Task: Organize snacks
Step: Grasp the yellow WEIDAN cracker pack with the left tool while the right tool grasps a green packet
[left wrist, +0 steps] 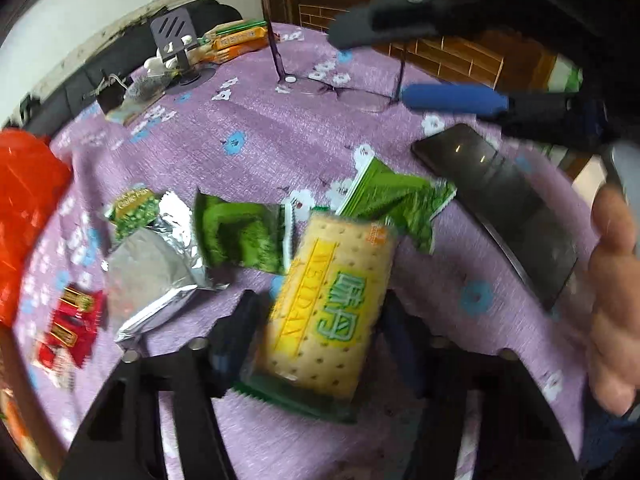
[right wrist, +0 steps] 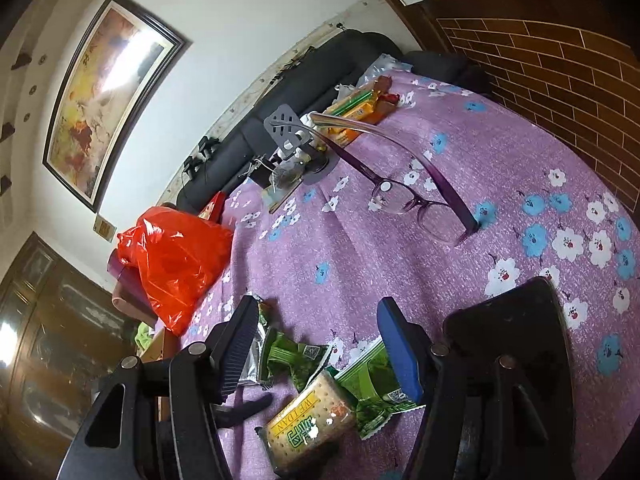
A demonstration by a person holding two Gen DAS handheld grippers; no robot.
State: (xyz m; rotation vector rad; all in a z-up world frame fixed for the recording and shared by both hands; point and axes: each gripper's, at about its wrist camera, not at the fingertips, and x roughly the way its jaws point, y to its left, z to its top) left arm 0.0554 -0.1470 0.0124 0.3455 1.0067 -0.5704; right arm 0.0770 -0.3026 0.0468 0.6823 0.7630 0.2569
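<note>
The yellow cracker pack is seen low centre, between the half-open left gripper fingers, long axis along them; actual pinch cannot be told. The right gripper is held apart above, half open, empty, green wafer packets beneath.

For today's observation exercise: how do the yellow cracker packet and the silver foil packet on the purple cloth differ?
The cracker packet is yellow with printed green characters; the foil packet shows plain crinkled silver. The cracker packet sits between the left gripper's fingers; the foil packet lies apart, untouched. The cracker packet looks full and blocky; the foil packet looks flatter. Both are snack wrappers.
</note>
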